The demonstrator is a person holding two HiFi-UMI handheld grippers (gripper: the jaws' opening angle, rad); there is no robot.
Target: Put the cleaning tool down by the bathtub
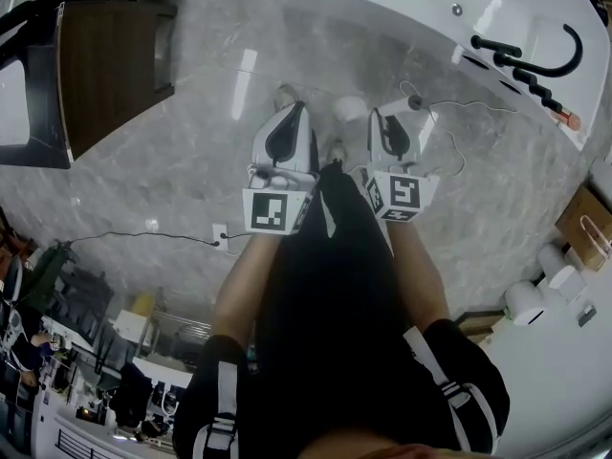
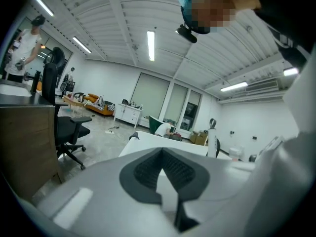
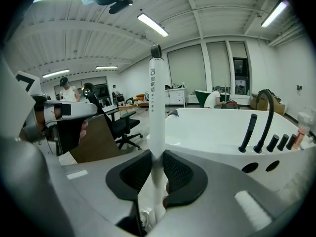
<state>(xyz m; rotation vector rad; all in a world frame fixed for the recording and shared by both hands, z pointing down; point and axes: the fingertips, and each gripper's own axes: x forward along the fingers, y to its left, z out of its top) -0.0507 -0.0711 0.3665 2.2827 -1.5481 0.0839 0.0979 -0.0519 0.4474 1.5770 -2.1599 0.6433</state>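
Closest in, the right gripper [image 3: 157,158] is pinching the cleaning tool [image 3: 156,98]. Its dark ribbed jaws are standing partly spread, one pad pressing on each side of the slim white handle. The handle is rising upright out of the grip, and its lower end is disappearing beneath the gripper body, so what it ends in cannot be made out. Beside it, the left gripper [image 2: 162,154] is carrying nothing. Its jaws are pressing together at their tips, with only the gripper's own pale body showing in the wedge below them. From the head view both grippers are being held side by side in front of the person's dark clothing, over the grey marbled floor [image 1: 191,151]. A thin cord [image 1: 469,106] is trailing across that floor just past the right gripper. Beyond the tool, the white bathtub [image 3: 212,127] is filling the right of the right gripper view, near but apart from the handle. A black curved faucet [image 3: 269,115] and a row of black knobs are standing on its rim. To the left, a wooden cabinet [image 1: 105,75] is standing well apart from the tub, with a black office chair [image 2: 66,127] behind it. Farthest back, near the windows, a person [image 3: 216,98] is crouching on the floor.
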